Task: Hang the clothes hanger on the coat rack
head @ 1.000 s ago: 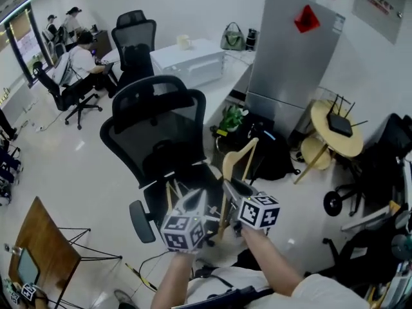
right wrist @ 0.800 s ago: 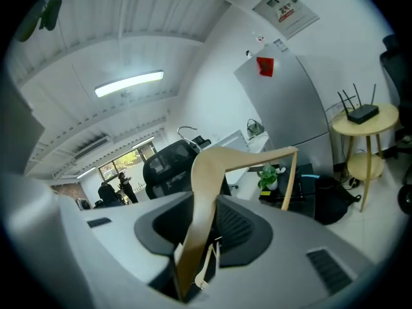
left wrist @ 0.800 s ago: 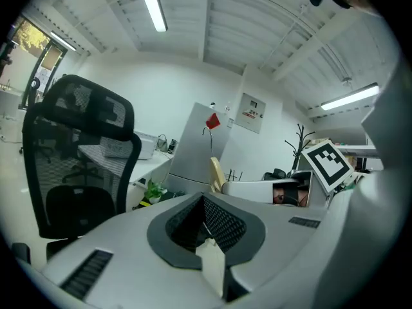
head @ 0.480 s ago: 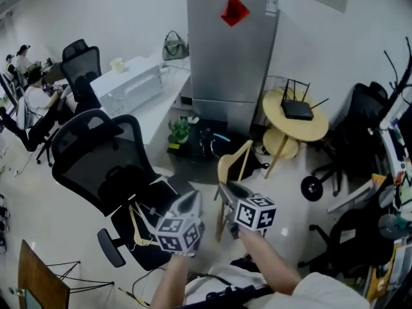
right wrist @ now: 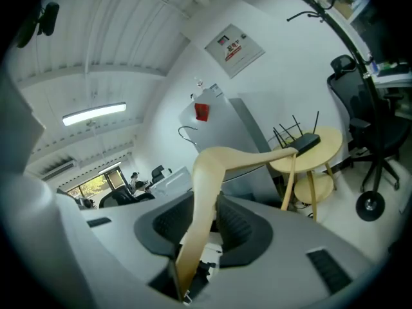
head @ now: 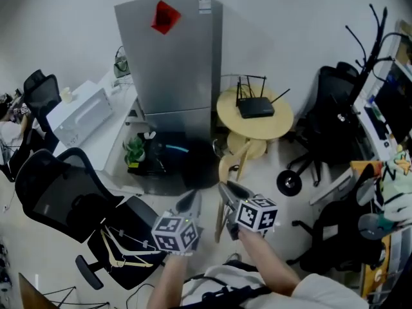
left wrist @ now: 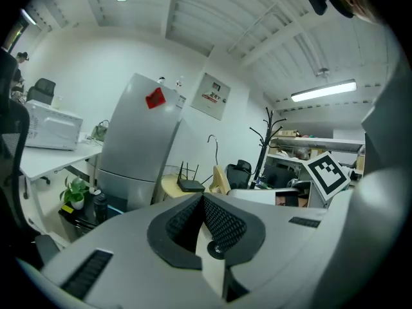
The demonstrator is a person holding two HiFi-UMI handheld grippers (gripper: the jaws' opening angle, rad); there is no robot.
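A pale wooden clothes hanger point(head: 232, 170) stands upright from my right gripper point(head: 229, 194), which is shut on one of its arms. In the right gripper view the hanger point(right wrist: 211, 184) rises between the dark pads of the right gripper point(right wrist: 206, 219), its metal hook point(right wrist: 187, 132) up at the left. My left gripper point(head: 190, 203) hangs beside it, apart from the hanger; its pads meet with nothing between them in the left gripper view point(left wrist: 205, 206). The black coat rack point(head: 369, 38) stands at the far right, its bare branches point(right wrist: 320, 6) well beyond both grippers.
A grey fridge point(head: 172, 63) stands ahead. A round yellow table point(head: 226, 113) carries a black router point(head: 255, 108). A black office chair point(head: 61, 198) at the left holds spare hangers point(head: 122, 255). More dark chairs point(head: 331, 105) and a cluttered desk point(head: 386, 127) crowd the right.
The whole view has swung to the right. Both grippers went along with the hanger still held. The fridge and table slid to the middle, and the coat rack came into sight.
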